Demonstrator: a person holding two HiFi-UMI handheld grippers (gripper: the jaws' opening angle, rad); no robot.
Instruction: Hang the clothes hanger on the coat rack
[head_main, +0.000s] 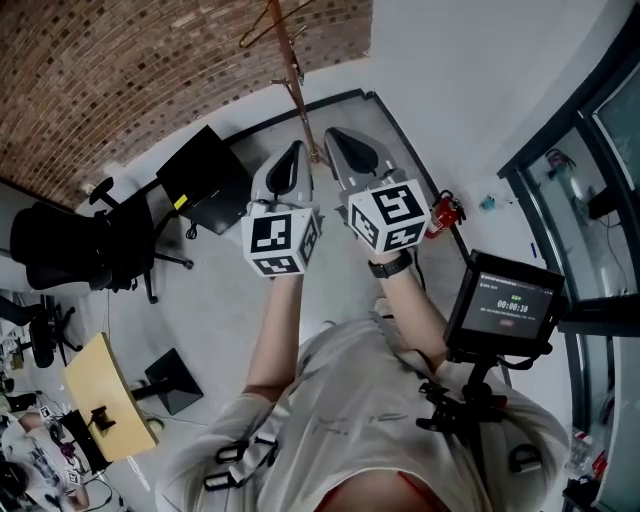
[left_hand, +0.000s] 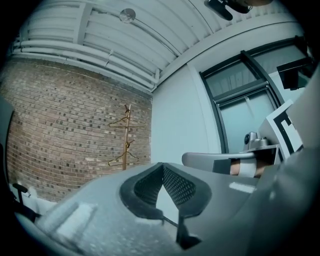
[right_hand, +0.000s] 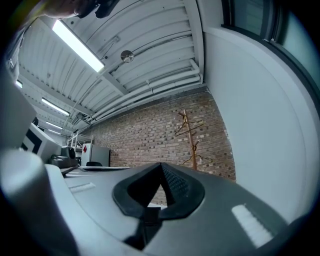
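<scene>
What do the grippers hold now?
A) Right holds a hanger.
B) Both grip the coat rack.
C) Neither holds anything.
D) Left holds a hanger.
C: the left gripper and right gripper each show jaws closed tip to tip on nothing; the coat rack stands apart.

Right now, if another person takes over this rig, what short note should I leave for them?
Left gripper: jaws together, holding nothing.
Right gripper: jaws together, holding nothing.
Coat rack: stands at the brick wall, ahead of both grippers and apart from them.
Done: an upper hanger and a lower hanger hang on the rack.
Left: no hanger is in a gripper or elsewhere in view. If one more must be hung, find it first.
</scene>
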